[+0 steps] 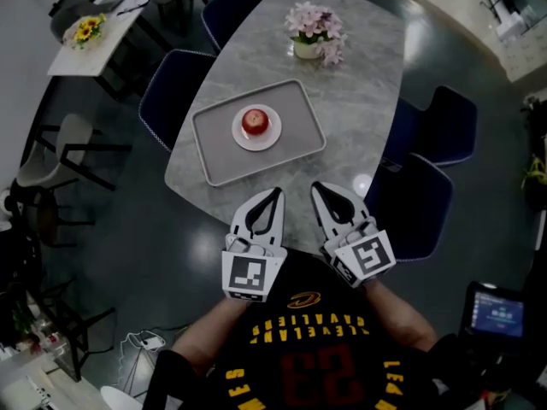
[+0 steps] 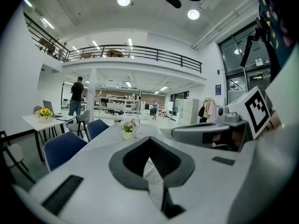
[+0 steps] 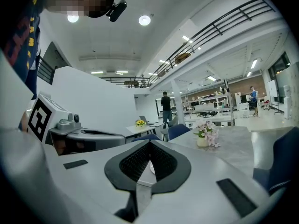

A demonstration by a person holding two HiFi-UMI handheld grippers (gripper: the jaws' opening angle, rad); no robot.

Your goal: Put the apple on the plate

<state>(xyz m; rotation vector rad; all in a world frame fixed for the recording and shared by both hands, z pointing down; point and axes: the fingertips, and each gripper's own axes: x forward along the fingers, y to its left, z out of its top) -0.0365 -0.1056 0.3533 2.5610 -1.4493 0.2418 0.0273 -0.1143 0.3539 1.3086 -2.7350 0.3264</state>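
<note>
Apple (image 1: 255,122) on plate (image 1: 270,137) in tray (image 1: 214,135), flowerpot (image 1: 307,49) behind.

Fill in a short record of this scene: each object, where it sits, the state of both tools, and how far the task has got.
apple: red, resting on the plate
plate: small, white, in the middle of the tray
tray: grey, on the table
flowers: pink, potted, at the table's far end
left tool: shut, empty, over the table's near edge
right tool: shut, empty, beside the left tool
task: apple already on the plate
</note>
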